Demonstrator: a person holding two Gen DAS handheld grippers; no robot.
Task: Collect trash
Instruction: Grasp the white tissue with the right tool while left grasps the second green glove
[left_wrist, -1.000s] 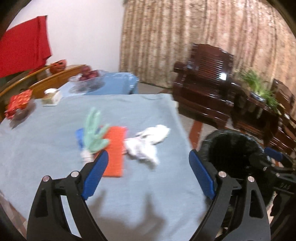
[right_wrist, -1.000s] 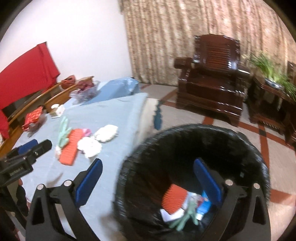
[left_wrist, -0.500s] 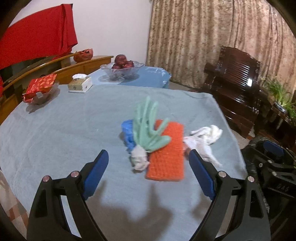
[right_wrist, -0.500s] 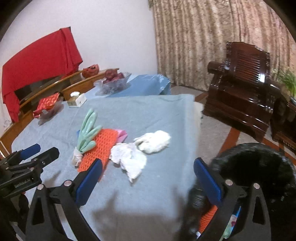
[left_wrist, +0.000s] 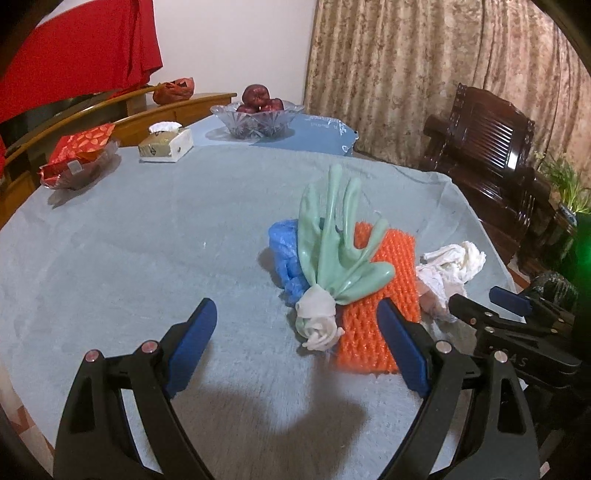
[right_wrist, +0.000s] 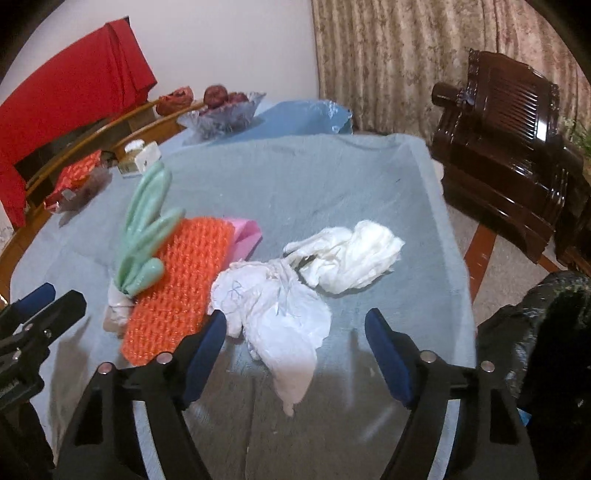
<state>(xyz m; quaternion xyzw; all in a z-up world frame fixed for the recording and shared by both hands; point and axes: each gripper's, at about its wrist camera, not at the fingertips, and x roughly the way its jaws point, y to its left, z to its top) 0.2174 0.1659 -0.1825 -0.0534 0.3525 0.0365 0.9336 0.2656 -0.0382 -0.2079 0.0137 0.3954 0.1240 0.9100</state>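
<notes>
- My left gripper (left_wrist: 297, 341) is spread, empty; green glove (left_wrist: 332, 251) just ahead.
- My right gripper (right_wrist: 295, 349) is closing; white rag (right_wrist: 280, 317) lies between its jaws, ungripped.

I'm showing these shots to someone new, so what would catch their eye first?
Probably the bright orange bristly mat in the middle of the grey-blue tablecloth, with a pale green rubber glove sprawled across it. Just right of it lie crumpled white tissues, with the open right tongs, jaws closing, poised over them. Behind, a glass bowl of dark red fruit stands at the table's far edge.
</notes>
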